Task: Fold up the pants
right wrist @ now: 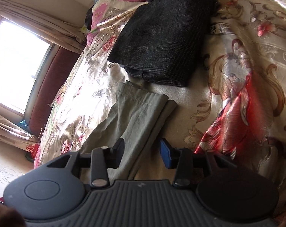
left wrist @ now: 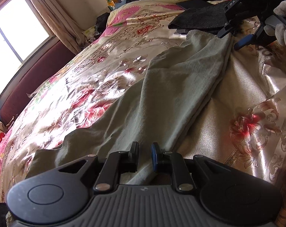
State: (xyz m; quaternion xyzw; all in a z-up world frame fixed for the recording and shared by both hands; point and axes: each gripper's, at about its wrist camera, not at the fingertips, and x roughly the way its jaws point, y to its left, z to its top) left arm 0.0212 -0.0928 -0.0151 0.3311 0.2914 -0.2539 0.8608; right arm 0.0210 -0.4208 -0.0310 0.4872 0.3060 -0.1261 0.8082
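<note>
Grey-green pants [left wrist: 161,94] lie stretched along a floral satin bedspread [left wrist: 97,79]. My left gripper [left wrist: 145,156] sits low over their near end, its jaws a small gap apart with the cloth under them; I cannot tell if it pinches any. My right gripper [left wrist: 235,39] hovers at the far leg ends, held by a white-gloved hand [left wrist: 284,24]. In the right wrist view the leg cuffs [right wrist: 141,102] lie just ahead of my right gripper [right wrist: 142,151], which is open and empty above the cloth.
A folded dark checked garment [right wrist: 161,37] lies on the bed just beyond the cuffs; it also shows in the left wrist view [left wrist: 197,19]. A window [left wrist: 14,30] with curtains and a maroon padded wall panel [left wrist: 35,79] run along the bed's left side.
</note>
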